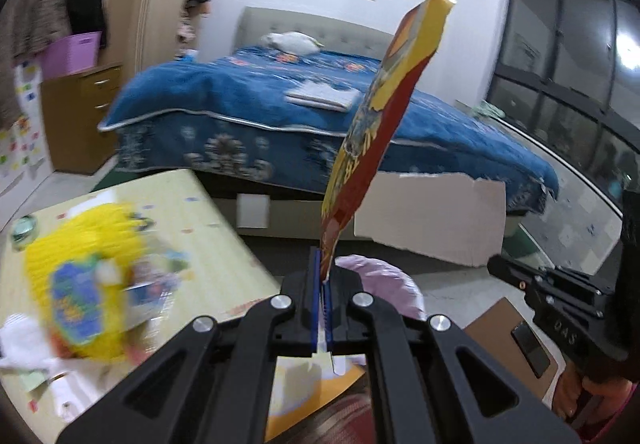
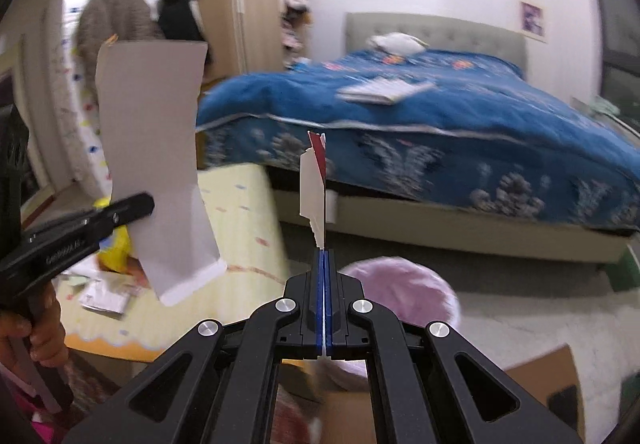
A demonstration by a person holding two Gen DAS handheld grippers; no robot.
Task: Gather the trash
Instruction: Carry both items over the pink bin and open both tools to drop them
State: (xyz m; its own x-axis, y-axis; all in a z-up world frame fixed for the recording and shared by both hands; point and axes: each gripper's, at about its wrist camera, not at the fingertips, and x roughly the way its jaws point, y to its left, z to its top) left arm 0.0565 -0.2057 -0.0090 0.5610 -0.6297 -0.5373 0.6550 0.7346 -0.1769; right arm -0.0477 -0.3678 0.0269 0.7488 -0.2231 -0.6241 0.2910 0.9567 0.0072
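Above the pink-lined waste bin, both grippers carry trash. Left gripper: jaws clamped on the lower edge of a flattened red-and-yellow snack carton, which stands up and leans right, in front of the blue-covered bed. Seen from the right wrist view, the same carton shows its plain grey inner face. Right gripper: jaws pressed together on a small torn white-and-red cardboard scrap, held upright and edge-on. The bin sits on the floor just beyond and below both sets of fingertips, between the bed and a low yellow play mat. More litter lies on that mat, including a yellow wrapper, blurred here. Step in hand, as judged: transport of two gripped pieces toward the bin. The next move calls for bringing each piece over the bin mouth, tipping the tall carton so it clears the rim, then parting the jaws.
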